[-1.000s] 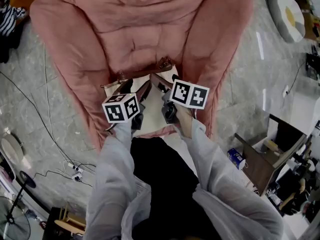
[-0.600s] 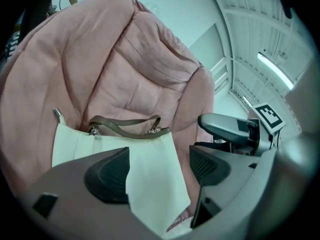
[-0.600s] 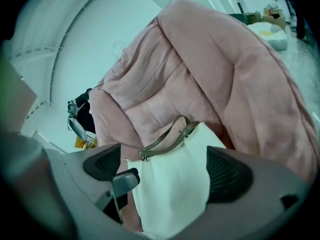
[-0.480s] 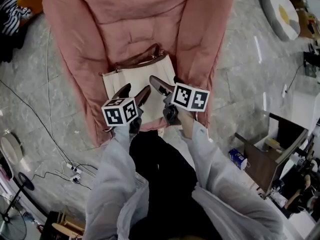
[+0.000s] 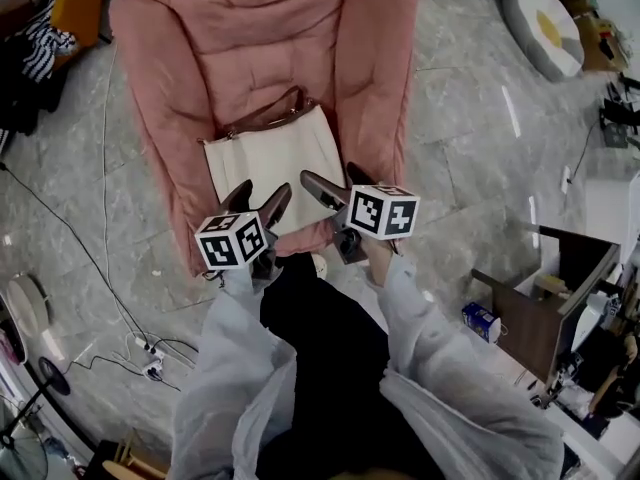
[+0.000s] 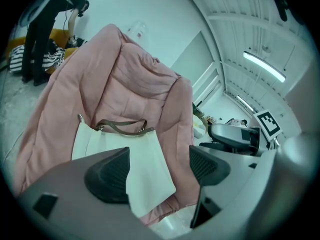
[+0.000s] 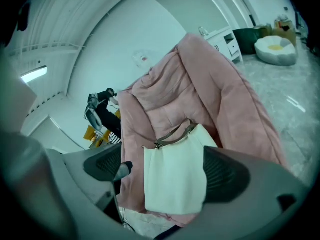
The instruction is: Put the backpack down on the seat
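Backpack (image 5: 275, 163) lies flat on seat (image 5: 190, 208) of pink chair (image 5: 160, 98), strap toward backrest. It sits ahead of both grippers, beyond jaw tips, untouched.

Left gripper (image 5: 258, 198): wide, jaws just been opening, nothing between.

Right gripper (image 5: 332, 178): likewise wide, just been opening, empty.

Placement looks done; nothing left but pulling back.

- left gripper (image 5: 262, 192): jaws wide apart, just been opening; pads (image 6: 107, 174) hold nothing between them
- its marker cube (image 5: 231, 240) sits behind jaws, on body side
- right gripper (image 5: 330, 176): jaws wide apart also, just been opening; nothing clamped
- its own cube (image 5: 383, 211) at right of its jaws
- both grippers side by side, near, not touching; both point forward and slant down
- right gripper tips little ahead of left ones
- forearms in pale sleeves (image 5: 225, 368) run back from grippers, elbows bent
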The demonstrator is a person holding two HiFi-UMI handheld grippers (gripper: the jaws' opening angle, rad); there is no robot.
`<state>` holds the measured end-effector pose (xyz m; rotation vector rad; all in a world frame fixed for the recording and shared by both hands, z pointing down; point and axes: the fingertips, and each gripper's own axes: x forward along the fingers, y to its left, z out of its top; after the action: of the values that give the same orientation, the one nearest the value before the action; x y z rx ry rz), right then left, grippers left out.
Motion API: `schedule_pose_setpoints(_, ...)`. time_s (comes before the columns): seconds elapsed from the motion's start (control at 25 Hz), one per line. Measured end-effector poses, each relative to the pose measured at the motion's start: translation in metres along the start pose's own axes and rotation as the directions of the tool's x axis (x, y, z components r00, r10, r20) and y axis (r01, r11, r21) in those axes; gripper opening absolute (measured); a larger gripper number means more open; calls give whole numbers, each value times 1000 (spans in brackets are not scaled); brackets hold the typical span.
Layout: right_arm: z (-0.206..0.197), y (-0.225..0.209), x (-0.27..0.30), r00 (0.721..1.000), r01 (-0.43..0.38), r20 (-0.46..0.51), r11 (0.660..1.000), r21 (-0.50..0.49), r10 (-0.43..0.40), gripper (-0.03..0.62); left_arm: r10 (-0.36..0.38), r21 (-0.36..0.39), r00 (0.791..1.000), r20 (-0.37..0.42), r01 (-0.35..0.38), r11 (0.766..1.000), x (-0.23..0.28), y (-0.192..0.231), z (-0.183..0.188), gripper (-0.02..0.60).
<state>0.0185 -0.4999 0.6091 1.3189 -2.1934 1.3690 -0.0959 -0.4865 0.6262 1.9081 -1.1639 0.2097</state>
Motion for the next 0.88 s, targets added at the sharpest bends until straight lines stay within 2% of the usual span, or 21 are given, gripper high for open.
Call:
schedule_pose_setpoints(0.12, -3, 17, -26, 997, -78, 11, 996, -53, 79, 494, -7, 57, 1000, 28, 5, 998, -21, -19, 4, 379)
schedule_pose_setpoints(0.32, -4, 35, -70, 985, -156, 57, 984, -87, 161, 487, -24, 136, 995, 98, 11, 991, -57, -52, 15, 379)
schedule_pose_setpoints(0.44, 4, 50, -97, 963, -222, 143, 972, -71, 230, 417, -45, 173, 989, 143, 19, 985, -79, -70, 20, 378)
schedule_pose_setpoints(0.56, -2, 64, -120, 941, -281, 177, 957, -74, 290, 396, -90, 196, 980, 178, 54, 979, -102, -89, 20, 377)
schedule_pose_setpoints(0.68, -6, 78, -145, 920, -312, 204, 941, -131, 334, 327, -173, 205, 956, 238, 125, 971, -127, -116, 24, 375)
schedule_pose_setpoints(0.72, -4, 82, -155, 910, -319, 224, 935, -153, 348, 306, -197, 207, 945, 261, 144, 968, -134, -125, 27, 365)
schedule_pose_setpoints(0.8, -2, 87, -174, 892, -324, 265, 927, -190, 366, 261, -218, 227, 930, 296, 153, 962, -148, -140, 29, 276)
schedule_pose_setpoints(0.88, -2, 89, -191, 880, -326, 291, 922, -208, 377, 230, -223, 266, 924, 309, 141, 954, -160, -152, 27, 217)
